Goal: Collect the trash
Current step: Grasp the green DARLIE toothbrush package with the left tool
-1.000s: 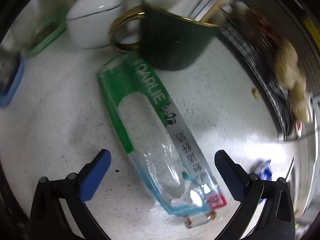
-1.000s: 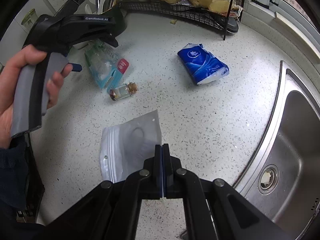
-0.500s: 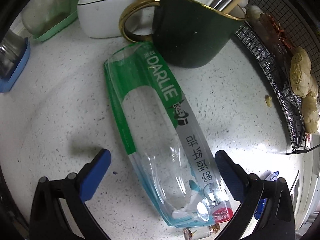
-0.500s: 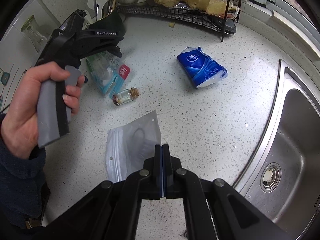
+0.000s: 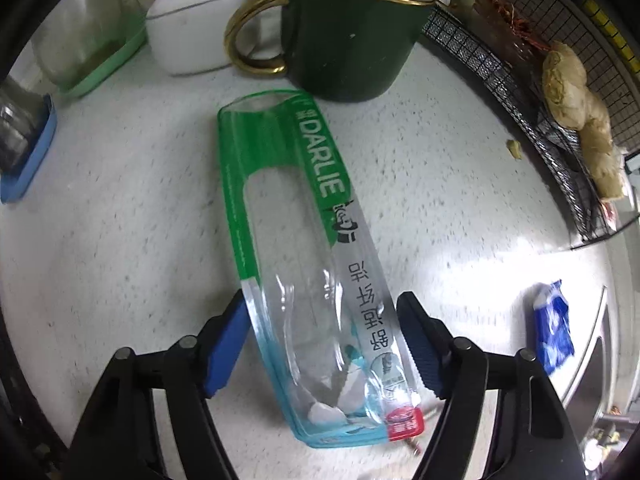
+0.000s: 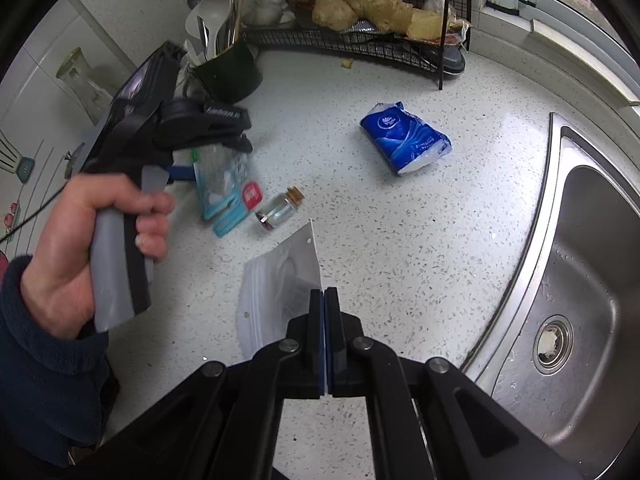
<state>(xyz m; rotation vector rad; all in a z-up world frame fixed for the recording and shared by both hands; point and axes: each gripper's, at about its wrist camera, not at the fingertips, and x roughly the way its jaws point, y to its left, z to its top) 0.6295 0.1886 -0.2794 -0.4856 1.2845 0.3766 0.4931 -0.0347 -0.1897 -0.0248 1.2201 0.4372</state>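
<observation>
Toothbrush packaging (image 5: 316, 264) lies just before the green mug (image 5: 348, 36); our left gripper (image 5: 322, 344) is closing around it, right gripper (image 6: 324, 344) clenched empty.

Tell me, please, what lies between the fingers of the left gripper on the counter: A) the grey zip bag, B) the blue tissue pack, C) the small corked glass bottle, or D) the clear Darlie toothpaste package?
D: in the left wrist view the clear Darlie toothpaste package lies flat on the counter between the blue fingers of the left gripper, whose jaws are closing on it, while the blue tissue pack lies off to the side.
</observation>
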